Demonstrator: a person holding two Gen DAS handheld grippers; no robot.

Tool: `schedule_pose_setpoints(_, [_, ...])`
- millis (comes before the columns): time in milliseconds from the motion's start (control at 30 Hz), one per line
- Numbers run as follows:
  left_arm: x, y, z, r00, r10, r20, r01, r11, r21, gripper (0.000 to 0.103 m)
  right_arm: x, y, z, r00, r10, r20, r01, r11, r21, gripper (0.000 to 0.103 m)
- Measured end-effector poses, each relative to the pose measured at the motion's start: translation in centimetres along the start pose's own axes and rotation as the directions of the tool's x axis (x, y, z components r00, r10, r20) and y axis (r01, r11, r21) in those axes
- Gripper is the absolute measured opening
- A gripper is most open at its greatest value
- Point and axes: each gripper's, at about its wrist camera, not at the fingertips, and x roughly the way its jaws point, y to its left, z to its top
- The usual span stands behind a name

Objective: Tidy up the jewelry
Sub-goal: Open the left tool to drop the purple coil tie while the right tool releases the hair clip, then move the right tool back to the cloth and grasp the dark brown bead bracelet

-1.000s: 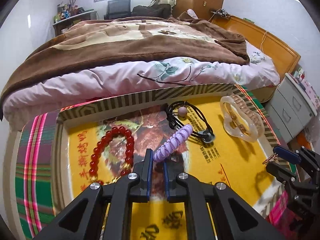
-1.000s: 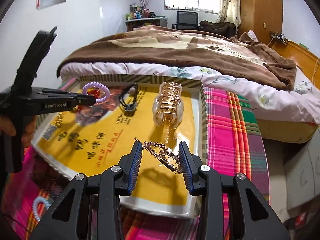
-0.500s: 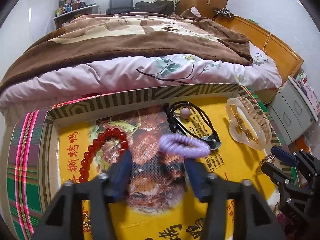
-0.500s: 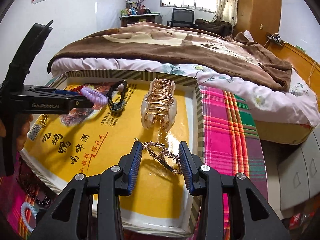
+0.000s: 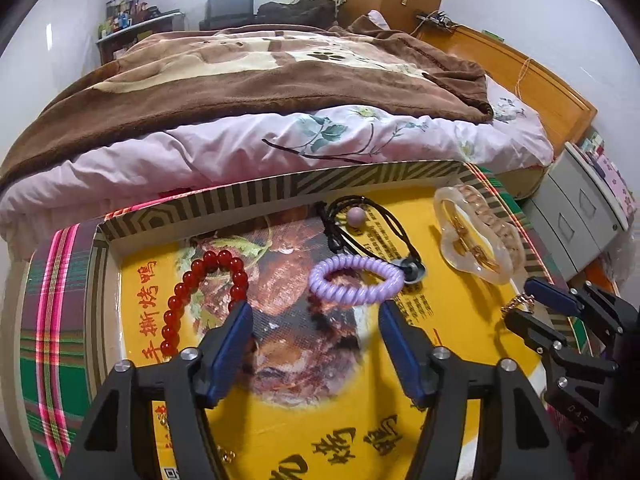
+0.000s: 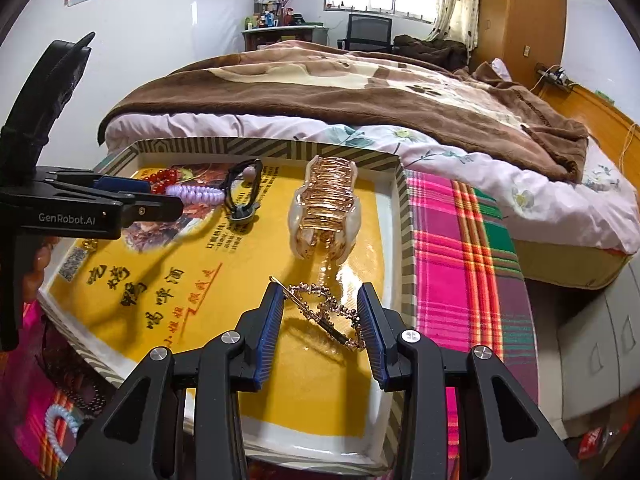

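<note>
L claw [image 5: 314,322] is spread wide w/ nothing in it; purple coil hair tie [image 5: 356,280] lies flat in the tray [image 5: 260,200] just ahead, btwn red bead bracelet [image 5: 200,296] & black cord. R claw [image 6: 320,316] is clenched on the gold hairpin [image 6: 324,312], above the tray's near R corner, close to the clear claw clip [image 6: 326,208].

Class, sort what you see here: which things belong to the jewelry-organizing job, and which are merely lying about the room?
Job:
- tray
- red bracelet
- purple coil tie
- black cord tie
- hair claw
- gold hairpin, between the right tongs
- left tongs, open

Lying about:
- bed
- plaid cloth
- drawers
- chair
</note>
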Motion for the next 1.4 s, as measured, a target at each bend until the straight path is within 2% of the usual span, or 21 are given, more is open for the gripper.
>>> schedule_pose_setpoints(67, [-0.5, -0.2, -0.2, 1.0, 0.0, 0.003, 0.0, 1.0, 0.009, 0.065, -0.2, 0.1, -0.1, 1.0, 0.01, -0.004, -0.01, 1.0, -0.001, 0.04])
schedule_pose_setpoints(200, [-1.2, 0.0, -0.7, 1.0, -0.005, 0.004, 0.005, 1.0, 0.002, 0.066, -0.5, 0.1, -0.1, 1.0, 0.021, -0.007, -0.021, 1.0, 0.009, 0.049])
schedule_pose_setpoints(500, [-3.2, -0.1, -1.7, 1.0, -0.005, 0.02, 0.005, 1.0, -0.006, 0.066, -1.2, 0.0, -0.2, 1.0, 0.019, -0.006, -0.019, 0.998, 0.053, 0.05])
schedule_pose_setpoints(767, [-6.7, -0.3, -3.4, 0.998, -0.015, 0.064, 0.015, 1.0, -0.01, 0.066, -3.9, 0.7, -0.4, 0.999, 0.024, 0.038, -0.026, 0.998, 0.053, 0.05])
schedule_pose_setpoints(1100, [-11.7, -0.1, -7.3, 0.993, -0.012, 0.12, 0.015, 1.0, -0.022, 0.072, -7.5, 2.3, -2.5, 0.995, 0.074, 0.068, -0.076, 0.996, 0.035, 0.05])
schedule_pose_setpoints(1400, [-13.9, 0.2, -12.4, 0.991, -0.014, 0.132, 0.023, 0.998, -0.062, 0.072, -8.2, 4.0, -5.5, 0.99, 0.139, 0.018, -0.139, 0.99, 0.007, 0.05])
